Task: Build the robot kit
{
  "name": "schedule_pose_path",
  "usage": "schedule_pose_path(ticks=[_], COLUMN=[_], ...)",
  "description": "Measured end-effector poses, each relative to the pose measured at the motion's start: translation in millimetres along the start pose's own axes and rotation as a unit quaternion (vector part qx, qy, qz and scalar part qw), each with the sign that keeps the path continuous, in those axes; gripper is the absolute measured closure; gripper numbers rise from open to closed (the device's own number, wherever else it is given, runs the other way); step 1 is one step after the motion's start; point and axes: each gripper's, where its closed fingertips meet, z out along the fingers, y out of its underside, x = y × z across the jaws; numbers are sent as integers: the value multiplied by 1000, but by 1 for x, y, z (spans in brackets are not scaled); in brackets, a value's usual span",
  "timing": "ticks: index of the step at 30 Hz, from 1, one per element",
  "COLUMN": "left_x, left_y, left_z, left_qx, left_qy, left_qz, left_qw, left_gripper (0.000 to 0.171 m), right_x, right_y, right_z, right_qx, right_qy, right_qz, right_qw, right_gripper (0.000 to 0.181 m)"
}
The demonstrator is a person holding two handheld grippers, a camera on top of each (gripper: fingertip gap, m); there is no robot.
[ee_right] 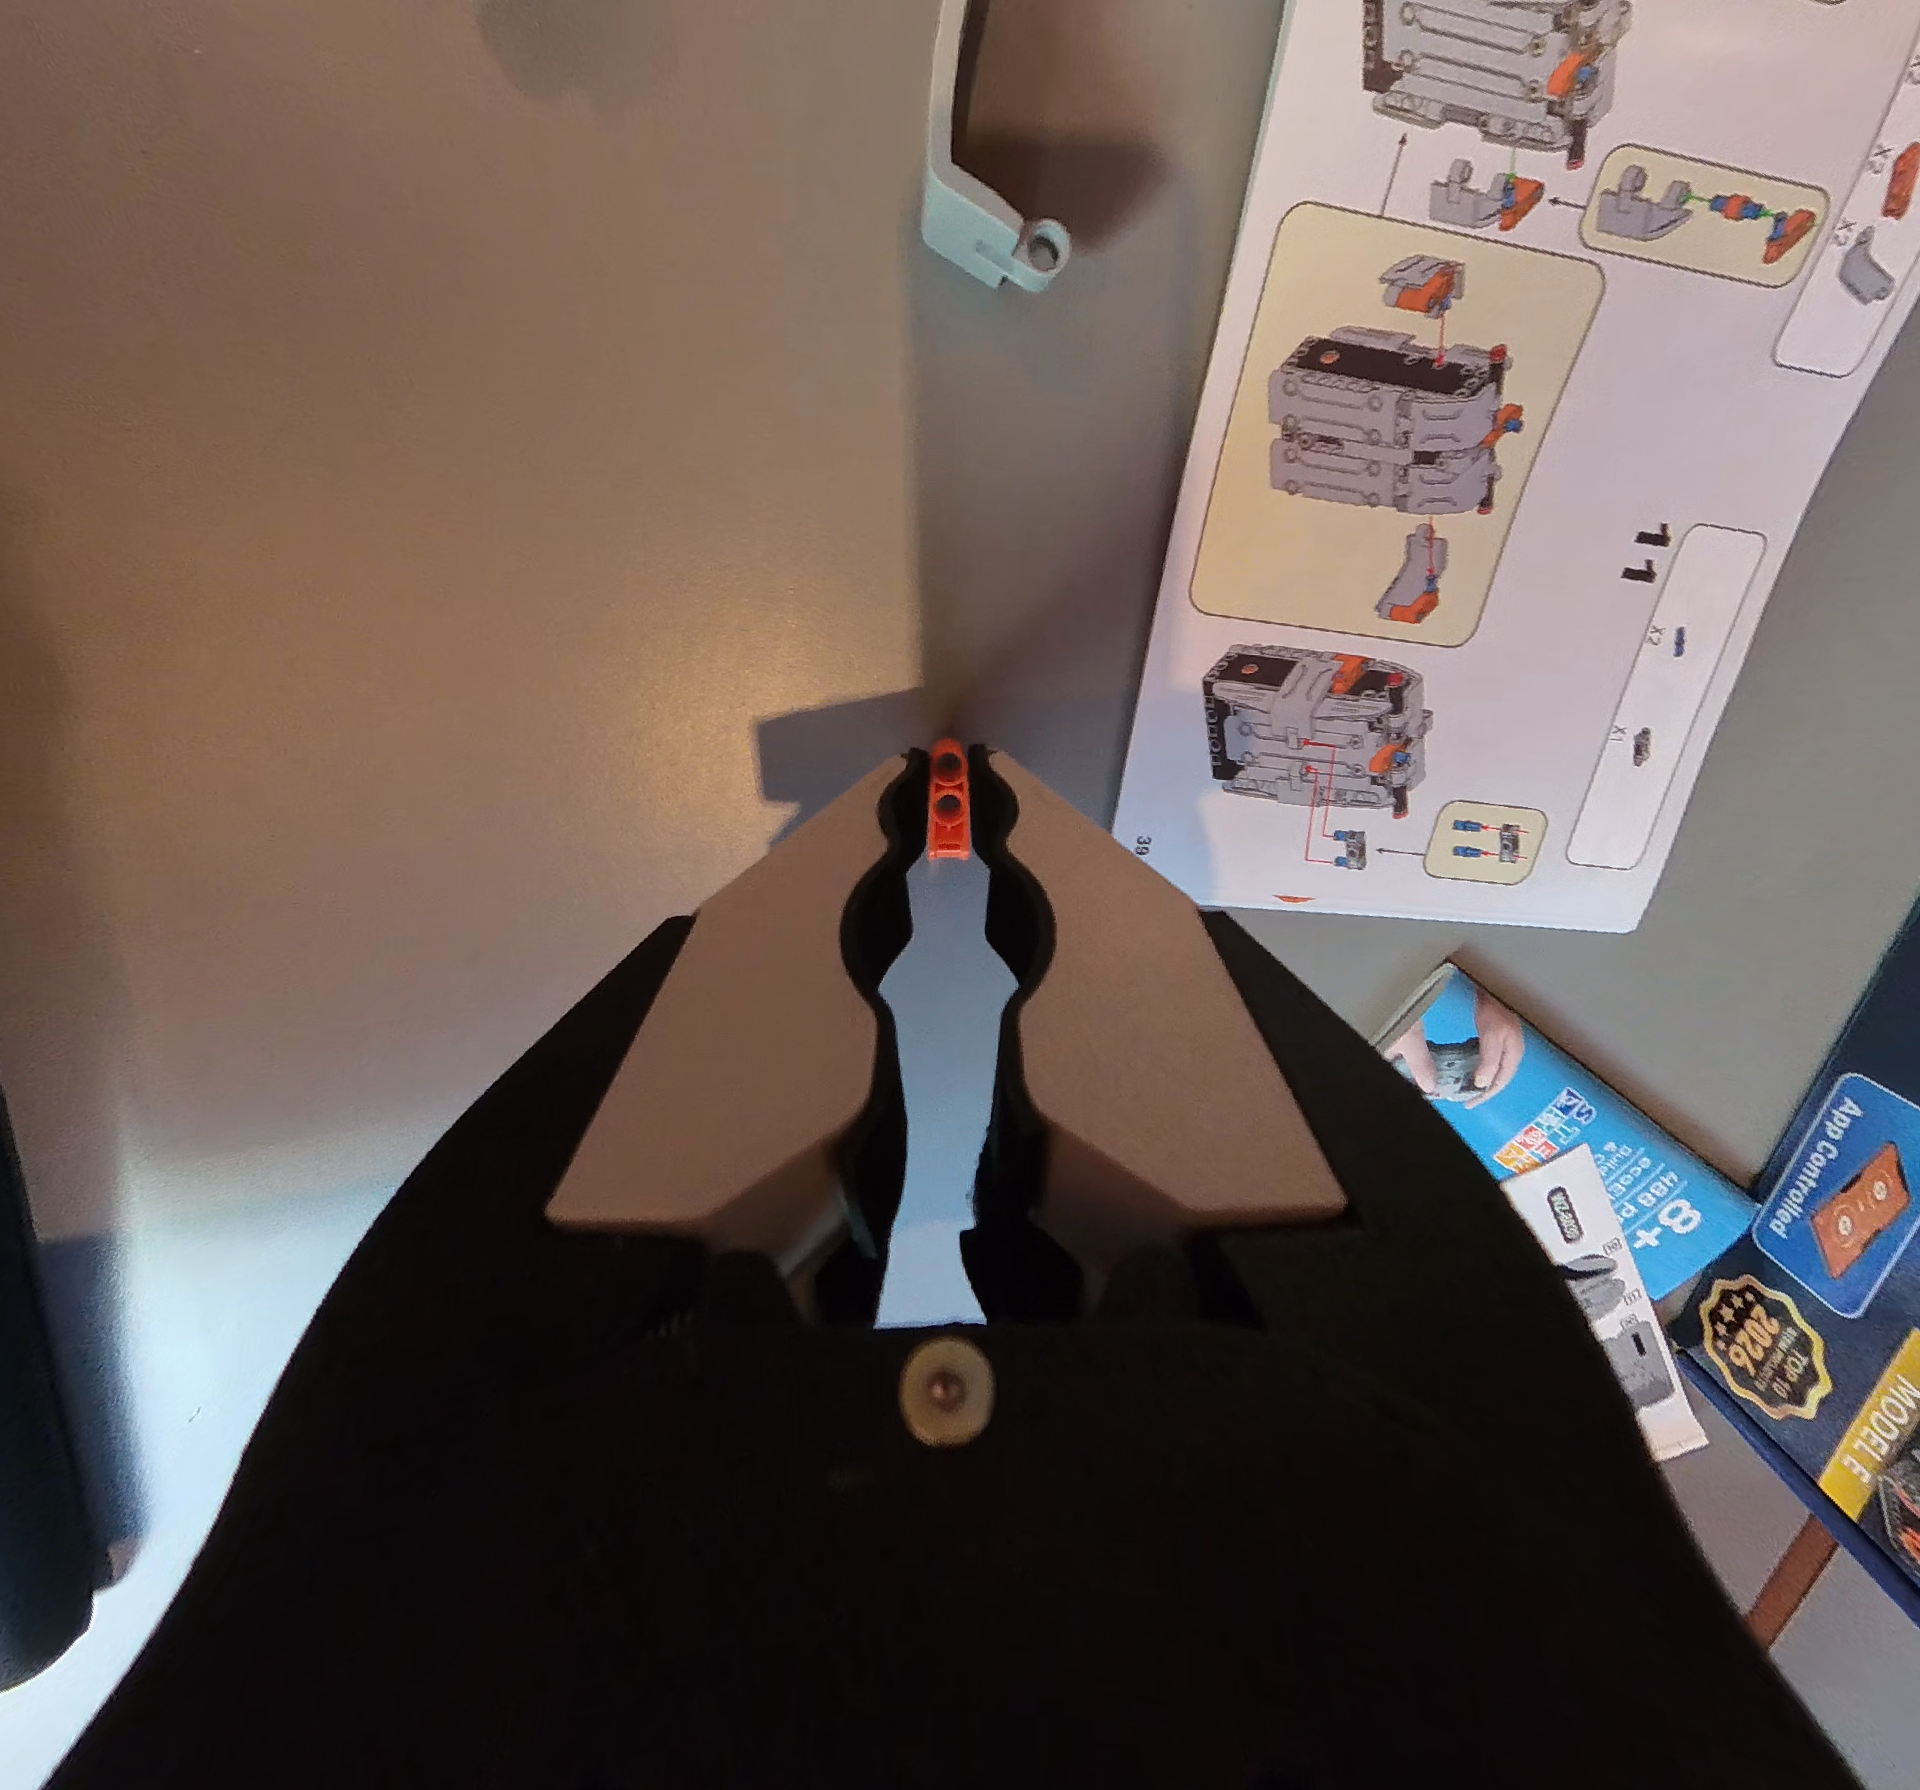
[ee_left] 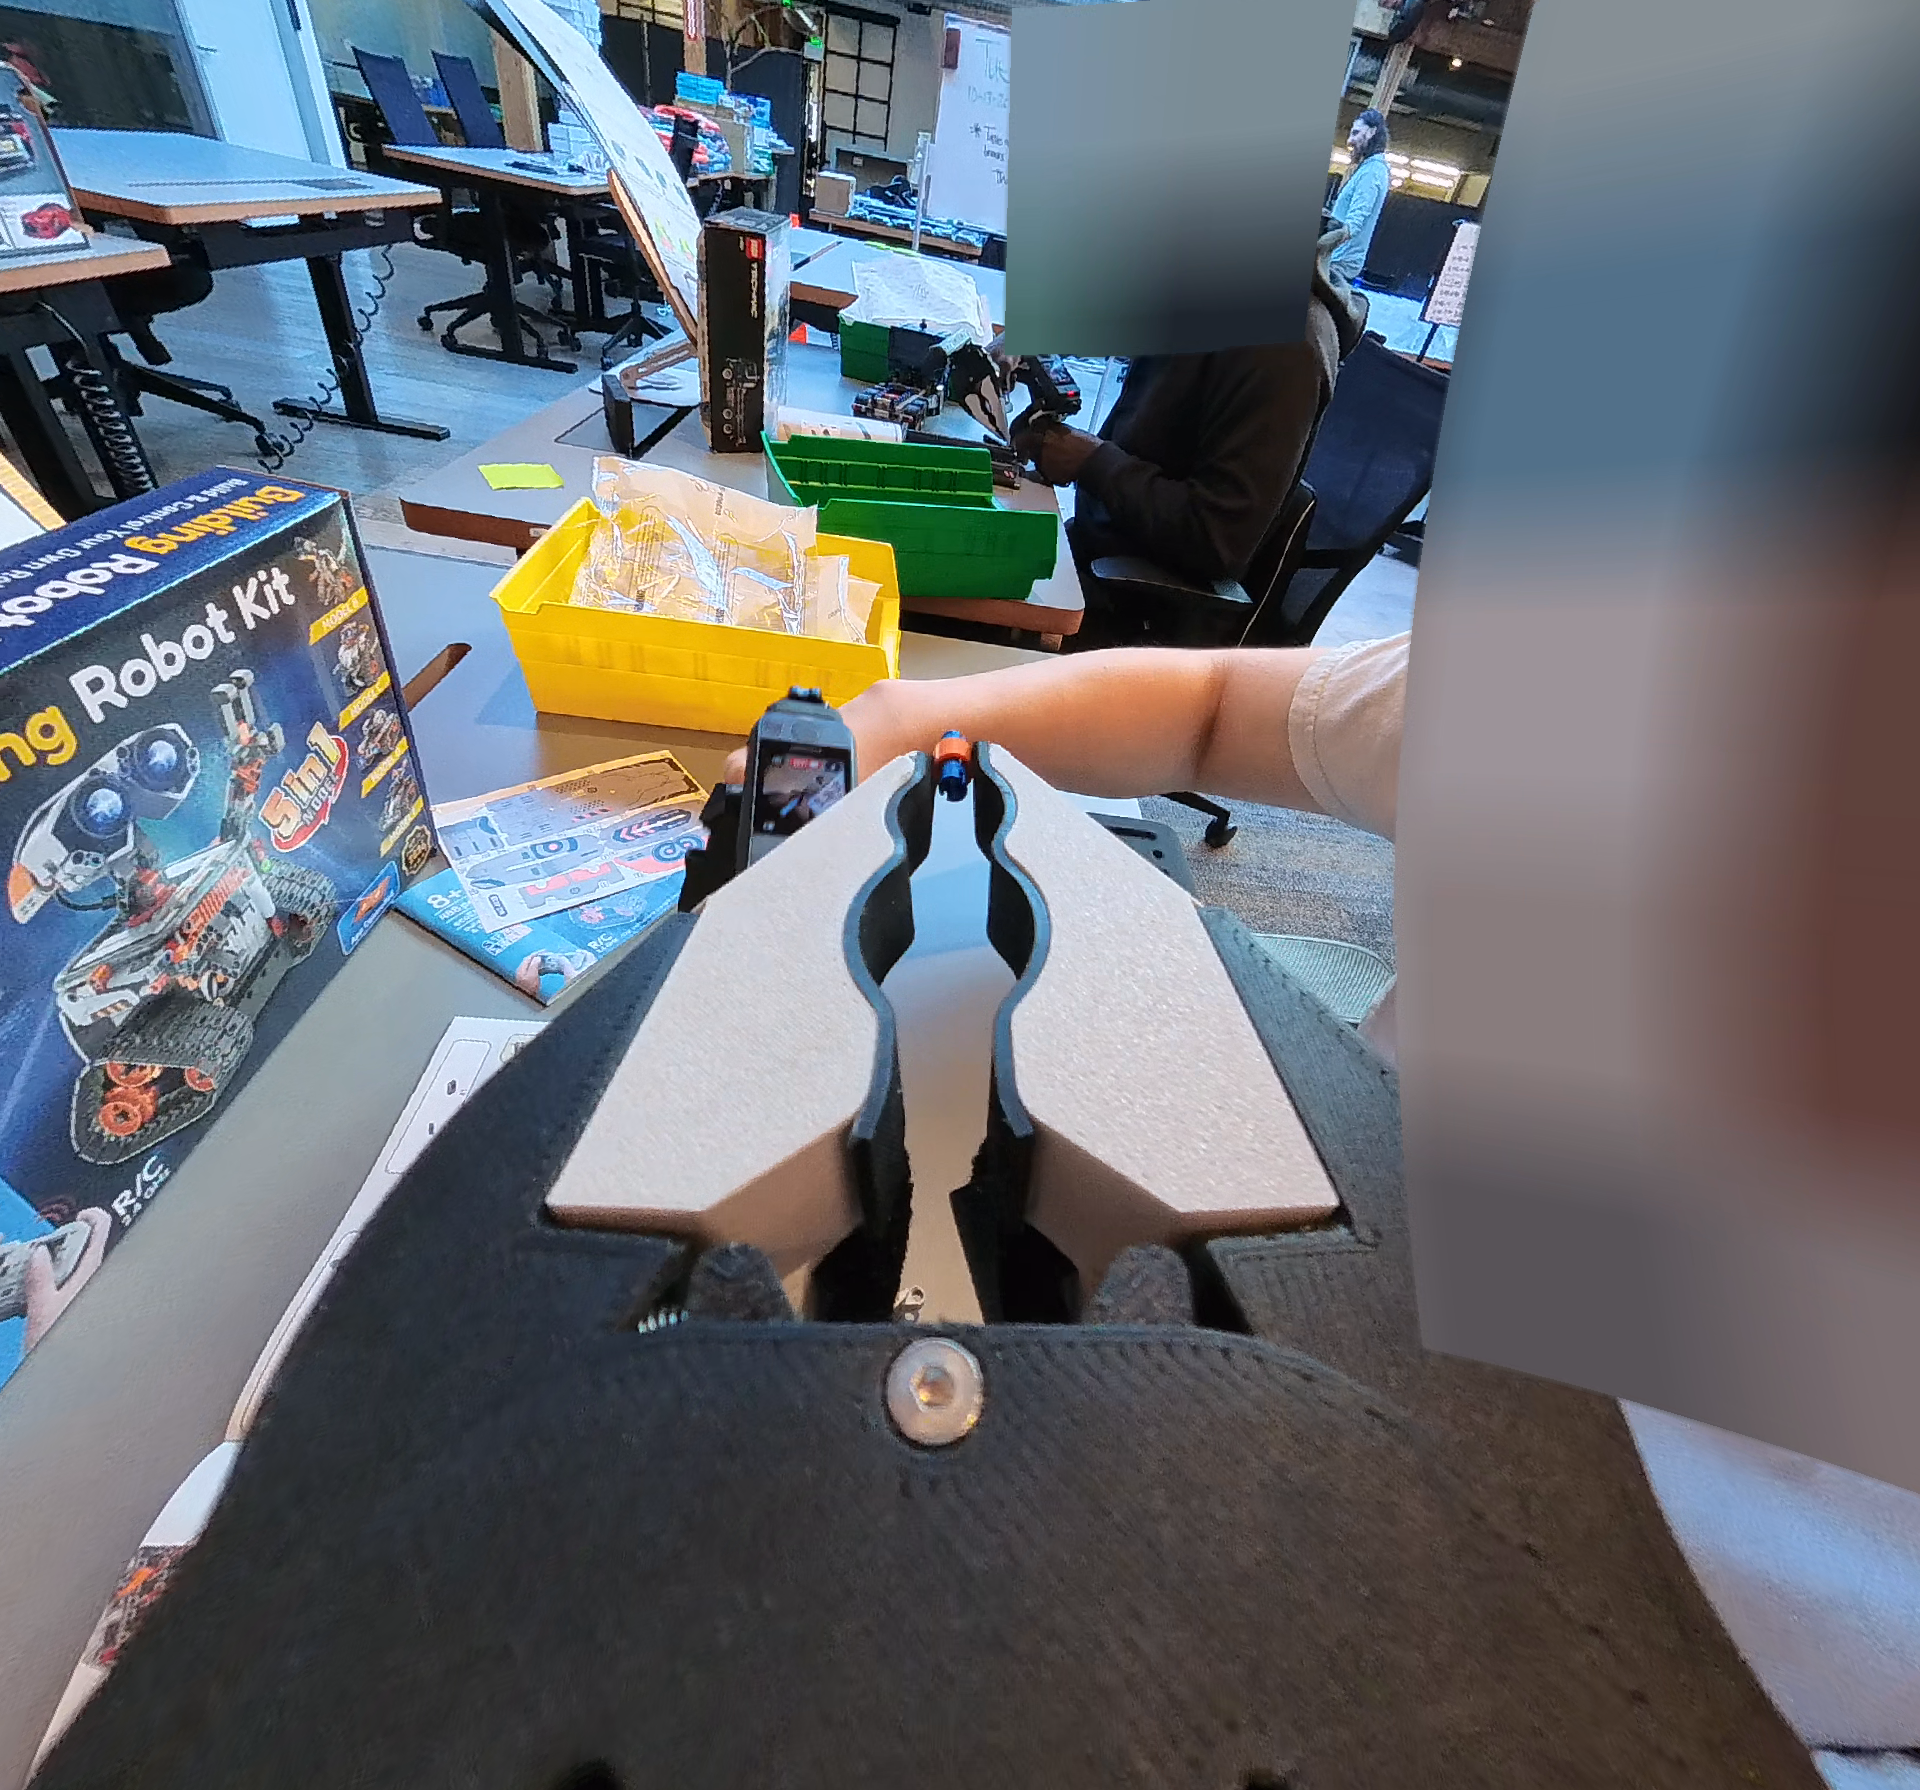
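Above the table (ee_right: 468,493), our right tongs (ee_right: 948,755) pinch an orange connector (ee_right: 947,805) by its end; our left tongs (ee_left: 951,753) clench a small orange-and-blue pin (ee_left: 950,766). Such slight tip grips could let either piece twist or drop.

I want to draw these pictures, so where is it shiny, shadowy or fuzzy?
Right wrist view: warm glare on the table; grey curved piece casts a soft shadow; instruction sheet bends from the wide lens. Left wrist view: the yellow bin is sharp and daylit; big blurred patches were added afterwards.
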Motion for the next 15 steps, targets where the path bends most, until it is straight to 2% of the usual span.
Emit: schedule_pose_path(ticks=[2,4,6,8,11,13,15], left_x=[1,-2,-4,-6,-1,2,8], left_y=[-1,-3,-7,-12,-19,-22,-26], left_z=[-1,-3,-2,-1,4,9,15], left_qx=[3,9,19,33,51,53,59], left_qy=[-4,-4,1,5,21,18,20], left_qz=[-3,-7,-17,-25,-29,-21,-18], left_qw=[1000,1000,1000,999,998,998,998], left_gripper=[166,166,166,166,167,167,166], right_x=[5,13,13,5,-11,-21,-27], right_y=[-12,-52,-95,-119,-135,-143,-150], right_z=[-15,-62,-135,-202,-264,-286,-296], right_qx=[45,191,368,497,598,633,651], right_qy=[14,33,52,88,125,127,123], right_qz=[9,42,48,19,-26,-43,-59], right_qw=[999,980,927,863,791,763,747], right_gripper=[175,176,175,176,176,176,175])
